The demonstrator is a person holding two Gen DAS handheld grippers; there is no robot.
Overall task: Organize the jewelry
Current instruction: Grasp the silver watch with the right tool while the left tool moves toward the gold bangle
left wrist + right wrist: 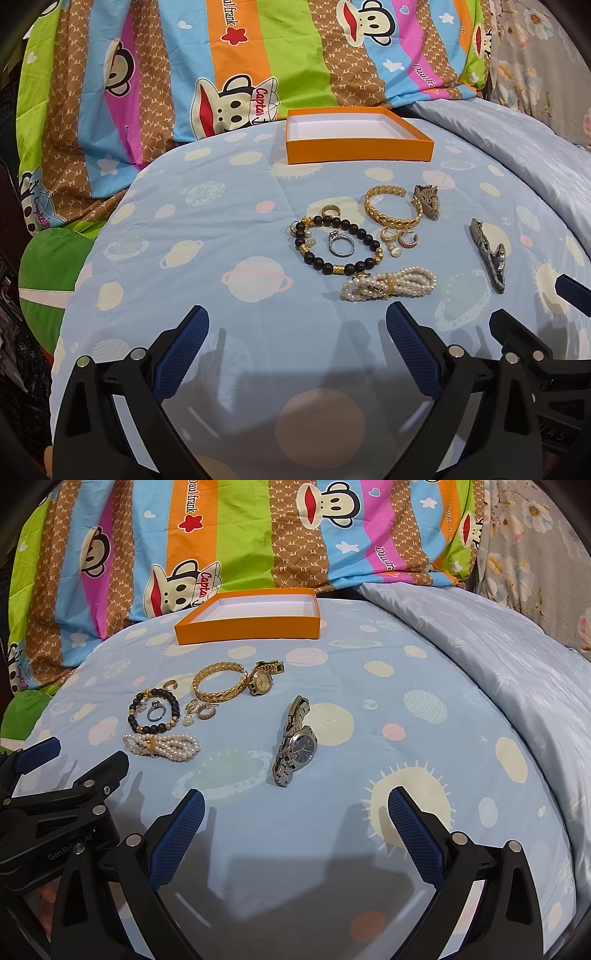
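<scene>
- A bed [388,657] under a pale blue planet-print quilt, cartoon-striped bedding heaped behind.
- Left tool [297,328] and right tool [295,812] both hover wide apart, holding nothing.
- Nearest the right tool lies the silver watch [297,742]: heavier, slick, likely best pinched across its band.
- Pearl bracelet [388,285] looks limp and light.
- The orange box [358,137] waits empty beyond.

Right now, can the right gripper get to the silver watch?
Probably yes. The right gripper is open, and the silver watch lies just ahead on the blue bedspread, with nothing between them.
</scene>
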